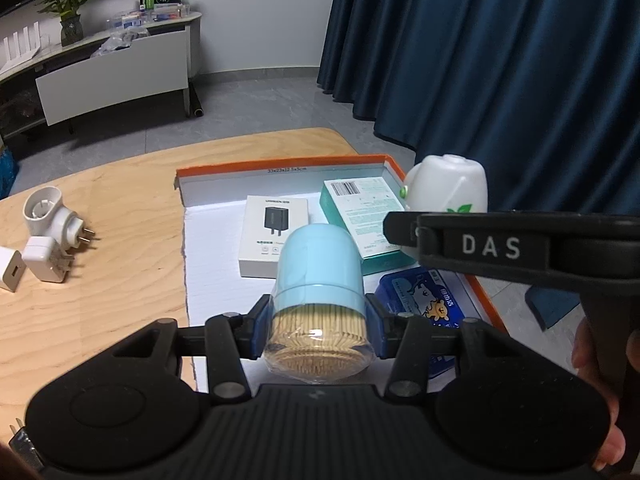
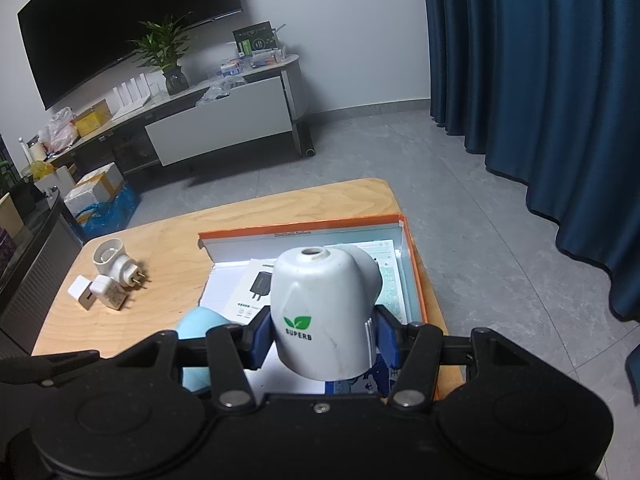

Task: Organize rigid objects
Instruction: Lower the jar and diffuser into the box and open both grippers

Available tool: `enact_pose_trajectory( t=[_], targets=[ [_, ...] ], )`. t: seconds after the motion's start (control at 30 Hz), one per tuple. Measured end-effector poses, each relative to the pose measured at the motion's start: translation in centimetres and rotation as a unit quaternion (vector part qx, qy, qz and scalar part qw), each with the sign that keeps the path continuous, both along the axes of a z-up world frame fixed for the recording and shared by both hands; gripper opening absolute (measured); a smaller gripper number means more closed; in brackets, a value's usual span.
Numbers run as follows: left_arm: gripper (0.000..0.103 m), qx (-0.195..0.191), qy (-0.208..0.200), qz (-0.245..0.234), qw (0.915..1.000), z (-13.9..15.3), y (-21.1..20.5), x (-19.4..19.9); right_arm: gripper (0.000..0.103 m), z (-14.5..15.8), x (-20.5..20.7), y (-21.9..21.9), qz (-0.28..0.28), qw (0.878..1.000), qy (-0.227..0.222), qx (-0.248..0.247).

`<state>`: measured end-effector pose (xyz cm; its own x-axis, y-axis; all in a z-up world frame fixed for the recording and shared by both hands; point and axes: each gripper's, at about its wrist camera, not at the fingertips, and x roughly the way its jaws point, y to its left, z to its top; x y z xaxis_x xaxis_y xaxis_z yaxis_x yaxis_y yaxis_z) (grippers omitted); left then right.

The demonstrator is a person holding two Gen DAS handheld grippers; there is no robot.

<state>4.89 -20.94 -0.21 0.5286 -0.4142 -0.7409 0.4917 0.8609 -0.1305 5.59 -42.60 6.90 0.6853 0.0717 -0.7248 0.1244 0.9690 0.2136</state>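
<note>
1. Toothpicks fill the clear base of the blue-capped toothpick jar (image 1: 318, 304), which the left tool (image 1: 318, 326) clamps across its middle, pads (image 1: 256, 330) pressed to both sides, so the jar rides lying forward over the tray.
2. Beside it, the right tool (image 2: 322, 338) is clamped on a white "SUPERB" plug-in device (image 2: 320, 308), gripped low on its body, top pointing away.
3. Both hang above the orange-rimmed tray (image 1: 280, 160) on the counter (image 1: 120, 220), where a charger box (image 1: 274, 236), a teal box (image 1: 360, 212) and a blue tin (image 1: 424, 300) already lie flat, apparently leaving room near the front.
4. Three white plugs (image 1: 44, 240) wait left of the tray, probably next to be collected.
</note>
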Motion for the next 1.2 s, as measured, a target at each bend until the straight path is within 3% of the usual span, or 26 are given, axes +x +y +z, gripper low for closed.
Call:
enact_pose_trajectory(
  t=[0.27,0.33,0.7,0.77,0.8,0.83,1.07,1.2],
  targets=[
    [0.048,0.001,0.007,-0.006,1.0000,-0.4,-0.7,0.4,0.066,-0.4,1.4,-0.5,0.005,1.000,-0.006,-0.001],
    [0.048,0.001,0.009,-0.008,0.9999,-0.5,-0.8,0.4,0.075,-0.1,1.4,-0.7,0.002,1.000,-0.022,-0.005],
    [0.048,-0.011,0.041,-0.022,0.9989,-1.7,-1.6,1.0,0.075,1.1,-0.7,-2.9,-0.041,0.998,-0.048,0.010],
    [0.052,-0.023,0.051,-0.025,0.9981,-1.9,-1.7,1.3,0.075,1.3,-1.1,-2.8,-0.040,0.998,-0.050,0.009],
    [0.065,-0.028,0.049,-0.024,0.9981,-1.8,-1.6,1.3,0.075,1.4,-1.1,-2.8,-0.039,0.998,-0.049,0.009],
    [0.071,-0.028,0.042,-0.019,0.9985,-1.6,-1.4,1.2,0.075,1.5,-1.3,-2.7,-0.037,0.998,-0.050,0.011],
    [0.072,-0.030,0.022,0.013,0.9992,0.1,0.4,1.0,0.075,2.3,-1.7,-1.4,-0.022,0.998,-0.055,0.010],
    [0.077,-0.024,0.017,0.037,0.9989,0.8,1.6,1.0,0.076,2.5,-1.9,-0.4,-0.014,0.999,-0.052,0.009]
  ],
)
